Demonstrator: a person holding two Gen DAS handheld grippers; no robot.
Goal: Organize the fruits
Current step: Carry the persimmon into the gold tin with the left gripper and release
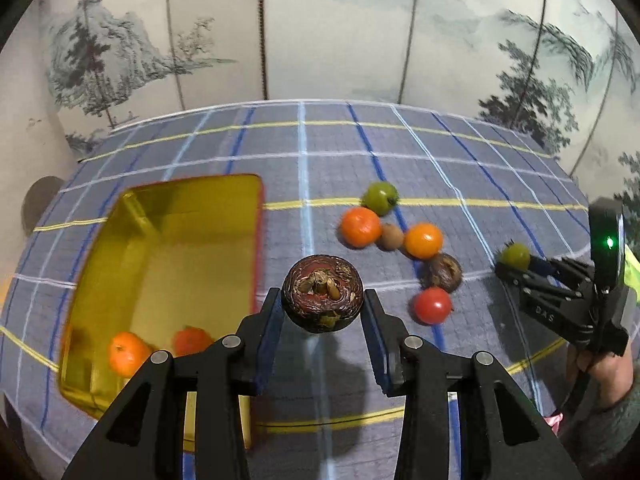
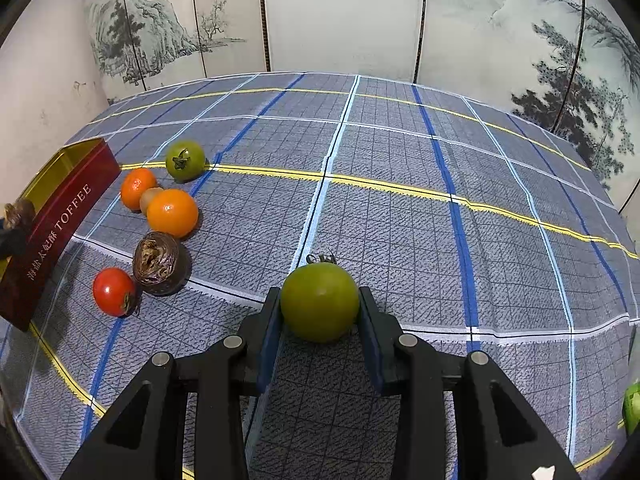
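Right now you are mid-carry: your left gripper is clamped on a dark, squat mangosteen, held clear above the cloth with its dried stem cap tipped toward the camera, its short axis running roughly along the fingers. Your right gripper pinches a green tomato, round with no long axis, stem pointing away. Next, I judge, swing left and lower the mangosteen into the gold tin, beside its two oranges.
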